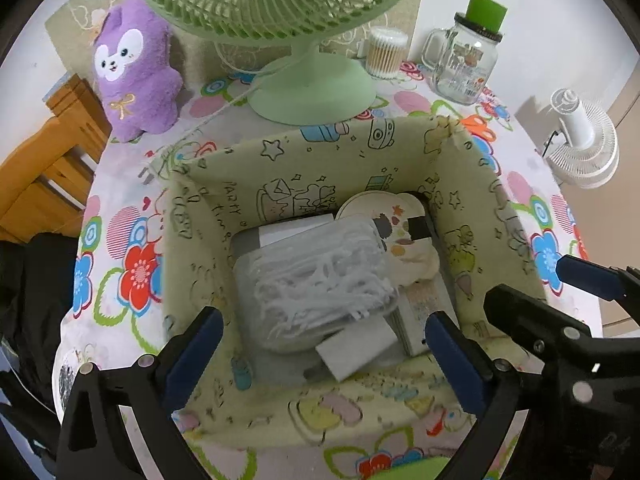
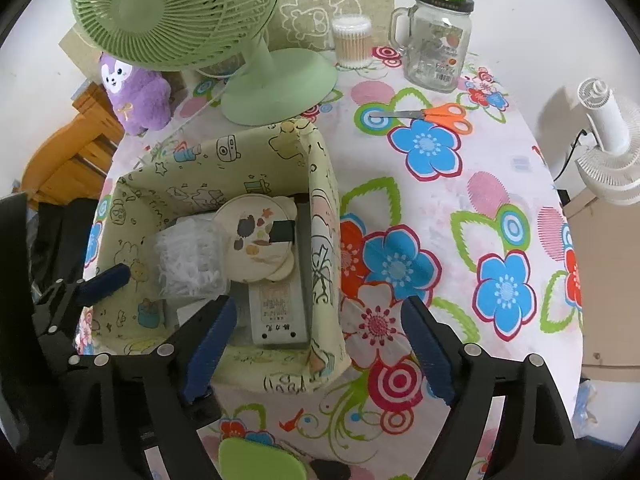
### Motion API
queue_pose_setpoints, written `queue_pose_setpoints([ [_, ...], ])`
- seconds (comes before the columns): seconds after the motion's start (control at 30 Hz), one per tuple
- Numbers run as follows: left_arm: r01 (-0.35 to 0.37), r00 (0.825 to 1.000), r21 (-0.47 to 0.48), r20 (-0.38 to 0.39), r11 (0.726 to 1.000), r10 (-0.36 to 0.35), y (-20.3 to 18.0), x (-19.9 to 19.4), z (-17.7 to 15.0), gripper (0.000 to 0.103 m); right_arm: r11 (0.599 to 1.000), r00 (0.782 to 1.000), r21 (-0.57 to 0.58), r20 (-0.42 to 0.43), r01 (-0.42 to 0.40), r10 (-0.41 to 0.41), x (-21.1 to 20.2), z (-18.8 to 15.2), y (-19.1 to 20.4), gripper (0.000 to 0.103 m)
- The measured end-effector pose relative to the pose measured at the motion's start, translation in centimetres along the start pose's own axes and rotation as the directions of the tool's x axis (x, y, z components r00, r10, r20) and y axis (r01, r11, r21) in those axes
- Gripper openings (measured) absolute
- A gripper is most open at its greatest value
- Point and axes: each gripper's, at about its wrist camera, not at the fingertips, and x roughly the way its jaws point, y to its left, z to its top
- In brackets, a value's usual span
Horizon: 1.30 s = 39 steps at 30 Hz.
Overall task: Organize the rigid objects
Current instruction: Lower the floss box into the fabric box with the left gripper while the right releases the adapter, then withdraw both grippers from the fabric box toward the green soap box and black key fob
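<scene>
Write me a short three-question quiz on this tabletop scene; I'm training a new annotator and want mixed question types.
1. True or false: the orange-handled scissors lie inside the fabric storage box.
2. Multiple choice: what stands right of the green desk fan at the back of the table? A) cotton swab container and glass mug jar B) a kettle C) a stack of plates
3. Fill in: both the left hand-held gripper and the right hand-held gripper are ____, holding nothing.

Key: 1 false, they lie on the flowered tablecloth outside the box; 2 A; 3 open.
</scene>
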Motion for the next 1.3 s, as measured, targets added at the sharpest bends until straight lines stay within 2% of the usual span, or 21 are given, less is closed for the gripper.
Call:
queue_pose_setpoints([
  [0.3,0.027,0.998,-0.010,0.063,1.000,-0.026,0.3,-4.0,-0.9,0.103,1.000,0.998,0.024,0.066,-0.020,0.018,-3.1,-0.8,0.3,0.096],
  [0.67,0.028,0.996,-0.031,0.085,0.999,-0.026,1.2,-6.6,-3.6,0.103,0.999,0.993,-0.037,0.119,0.001,0.003,-5.9,-3.1,1.6,0.097],
  [1.3,0.054,0.990,-0.004,0.134,0.999,-0.053,1.5,-10.6,-7.9,0.103,0.996,0.983,-0.075,0.182,0.047,-0.032,-9.4,-7.4,4.2,0.097],
])
